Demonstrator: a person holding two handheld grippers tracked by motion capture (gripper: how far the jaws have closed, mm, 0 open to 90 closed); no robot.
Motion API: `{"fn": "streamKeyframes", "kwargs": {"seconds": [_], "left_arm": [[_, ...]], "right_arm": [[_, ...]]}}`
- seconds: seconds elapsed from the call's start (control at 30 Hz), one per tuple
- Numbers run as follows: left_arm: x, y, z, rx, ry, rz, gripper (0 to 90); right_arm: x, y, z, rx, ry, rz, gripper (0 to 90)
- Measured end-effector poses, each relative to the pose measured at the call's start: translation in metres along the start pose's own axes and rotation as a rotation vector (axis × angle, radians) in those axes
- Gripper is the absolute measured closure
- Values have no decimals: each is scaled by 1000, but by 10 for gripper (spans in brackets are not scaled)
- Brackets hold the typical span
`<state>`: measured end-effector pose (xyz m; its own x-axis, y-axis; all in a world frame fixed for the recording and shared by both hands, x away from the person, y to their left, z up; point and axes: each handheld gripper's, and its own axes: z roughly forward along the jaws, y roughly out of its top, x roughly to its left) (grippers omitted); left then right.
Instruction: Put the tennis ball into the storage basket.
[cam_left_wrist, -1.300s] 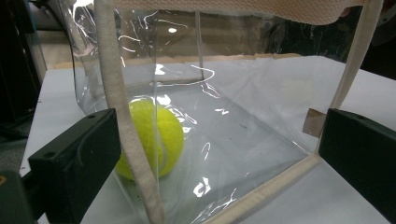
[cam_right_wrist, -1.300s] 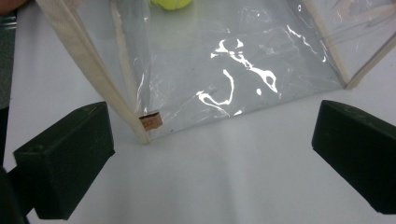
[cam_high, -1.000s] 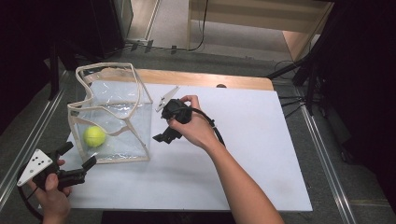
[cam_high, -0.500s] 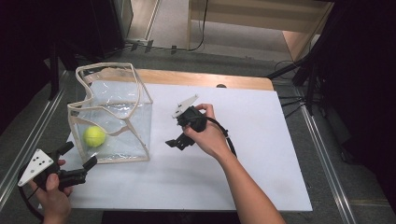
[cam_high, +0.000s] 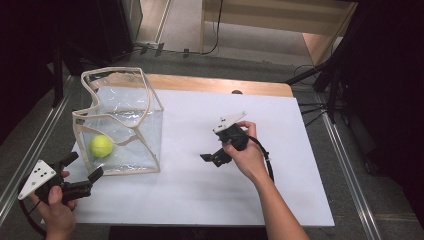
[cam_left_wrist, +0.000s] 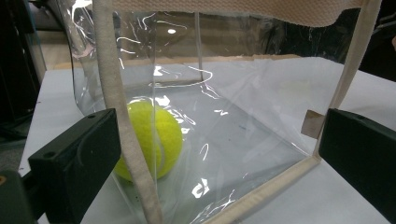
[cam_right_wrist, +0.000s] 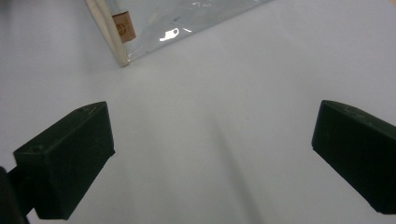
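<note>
Since a second ago my right gripper (cam_high: 212, 156) has drawn back from the clear bag (cam_high: 135, 125) and now sits well apart from it over the bare middle of the white surface (cam_high: 300, 150), jaws spread wide with nothing between them. I read that as a release: the tennis ball (cam_high: 101, 145) lies inside the bag, low in the near left corner, so whatever the right hand had to do there looks finished. My left gripper (cam_high: 82, 183) has hardly moved; it waits just beside the bag's near corner, jaws wide apart and empty. In the left gripper view the ball (cam_left_wrist: 152, 140) shows through the plastic behind the bag's fabric edge strip (cam_left_wrist: 126, 140), towards the left jaw, with the bag wall between it and the gripper.
</note>
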<state>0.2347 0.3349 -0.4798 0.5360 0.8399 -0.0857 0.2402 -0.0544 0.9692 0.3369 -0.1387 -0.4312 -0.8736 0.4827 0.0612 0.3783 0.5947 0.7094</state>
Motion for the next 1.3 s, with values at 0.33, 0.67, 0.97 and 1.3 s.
{"fn": "streamKeyframes", "kwargs": {"seconds": [0.33,0.67,0.97,1.3], "left_arm": [[-2,0,0,0,0,-1,0],[-2,0,0,0,0,3,0],[-2,0,0,-5,0,6,0],[-2,-1,-1,10,10,20,0]], "right_arm": [[-6,-51,-27,-39,-45,103,0],[-10,-89,-53,-90,-97,164,0],[-10,-116,-77,-139,-146,202,0],[-10,-161,-97,-196,-192,272,0]]}}
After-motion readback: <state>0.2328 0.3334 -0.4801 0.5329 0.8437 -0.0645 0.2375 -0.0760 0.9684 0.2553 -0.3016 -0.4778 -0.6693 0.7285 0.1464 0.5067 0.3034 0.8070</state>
